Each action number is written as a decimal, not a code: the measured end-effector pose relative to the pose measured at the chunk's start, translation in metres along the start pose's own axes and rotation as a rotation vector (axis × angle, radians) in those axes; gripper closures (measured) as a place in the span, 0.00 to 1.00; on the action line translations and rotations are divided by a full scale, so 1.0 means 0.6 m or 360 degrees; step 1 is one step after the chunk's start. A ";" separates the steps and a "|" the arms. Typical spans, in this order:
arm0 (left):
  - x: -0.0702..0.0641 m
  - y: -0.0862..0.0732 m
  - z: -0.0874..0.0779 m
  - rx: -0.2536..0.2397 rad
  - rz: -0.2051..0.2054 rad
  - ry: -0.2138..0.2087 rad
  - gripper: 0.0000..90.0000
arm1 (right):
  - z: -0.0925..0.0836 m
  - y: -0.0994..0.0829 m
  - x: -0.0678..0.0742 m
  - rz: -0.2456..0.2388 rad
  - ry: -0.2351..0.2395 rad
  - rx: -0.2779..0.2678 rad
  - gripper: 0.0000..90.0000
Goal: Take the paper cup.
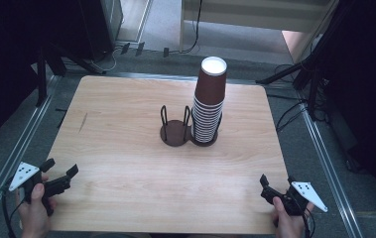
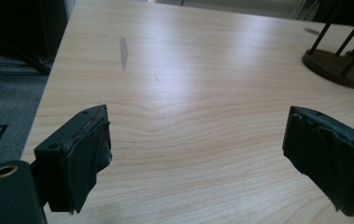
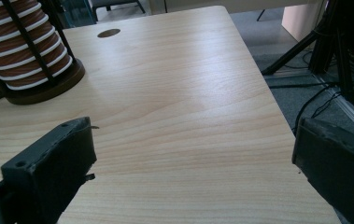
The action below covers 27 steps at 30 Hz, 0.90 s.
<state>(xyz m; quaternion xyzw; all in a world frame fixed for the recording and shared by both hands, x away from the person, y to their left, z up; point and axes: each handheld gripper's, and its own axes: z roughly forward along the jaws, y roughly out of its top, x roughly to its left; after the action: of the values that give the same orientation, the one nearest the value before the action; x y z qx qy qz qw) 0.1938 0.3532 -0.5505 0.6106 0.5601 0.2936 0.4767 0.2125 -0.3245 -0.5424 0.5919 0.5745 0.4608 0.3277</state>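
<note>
A stack of brown cups (image 1: 208,106) stands upside down in the right ring of a double holder (image 1: 175,133) at the middle of the table (image 1: 116,148); the left ring is bare. The left gripper (image 1: 60,173) rests at the near left corner, the right gripper (image 1: 276,186) at the near right. Both are released, jaws apart over bare wood, well away from the cups.

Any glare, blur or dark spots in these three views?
High view: room edges fall to black, table evenly lit, stack of cups sharp. Left gripper view: broad sheen on the wood mid-frame, the near pads soft and dark. Right gripper view: a paler sheen band across the tabletop, the hand-held gripper's pads blurred, the cup holder fairly sharp.
</note>
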 end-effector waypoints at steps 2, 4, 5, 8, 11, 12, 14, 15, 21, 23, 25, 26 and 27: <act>-0.004 0.000 0.004 0.0014 0.0024 0.0009 0.09 | 0.000 0.001 0.003 -0.0040 -0.0004 0.0002 0.00; -0.004 0.000 0.006 0.0031 0.0033 0.0012 0.09 | 0.001 0.003 0.008 -0.0081 0.0004 0.0016 0.00; -0.004 0.000 0.006 0.0031 0.0033 0.0012 0.09 | 0.001 0.003 0.008 -0.0081 0.0004 0.0016 0.00; 0.007 0.000 0.005 0.0009 -0.0070 -0.0009 0.09 | -0.001 0.013 0.021 -0.0164 0.0039 -0.0002 0.00; 0.010 0.000 0.003 -0.0003 -0.0102 -0.0001 0.09 | -0.007 0.029 0.038 -0.0183 0.0104 -0.0011 0.00; 0.009 -0.001 0.002 -0.0003 -0.0082 0.0000 0.09 | -0.008 0.035 0.045 -0.0197 0.0110 -0.0022 0.00; 0.006 -0.001 0.003 0.0000 -0.0068 -0.0001 0.09 | -0.010 0.049 0.057 -0.0195 0.0135 -0.0036 0.00; 0.006 -0.001 0.003 0.0001 -0.0067 0.0001 0.09 | -0.011 0.056 0.063 -0.0185 0.0146 -0.0038 0.00; 0.007 -0.001 0.002 -0.0003 -0.0083 -0.0003 0.09 | -0.004 0.088 0.089 -0.0196 0.0178 -0.0048 0.00; 0.008 -0.001 0.003 -0.0001 -0.0088 -0.0005 0.09 | 0.000 0.097 0.097 -0.0204 0.0192 -0.0049 0.00; 0.008 -0.001 0.003 -0.0001 -0.0086 -0.0004 0.09 | 0.006 0.105 0.104 -0.0214 0.0198 -0.0048 0.00; 0.007 -0.001 0.002 -0.0002 -0.0081 -0.0001 0.09 | 0.008 0.109 0.109 -0.0215 0.0207 -0.0046 0.00; 0.007 -0.001 0.002 -0.0002 -0.0081 -0.0001 0.09 | 0.008 0.109 0.109 -0.0215 0.0207 -0.0046 0.00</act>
<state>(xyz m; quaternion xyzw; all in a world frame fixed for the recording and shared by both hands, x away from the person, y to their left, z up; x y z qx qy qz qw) 0.1957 0.3567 -0.5523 0.5960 0.5752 0.2814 0.4846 0.2362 -0.2679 -0.4733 0.5160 0.6263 0.4832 0.3285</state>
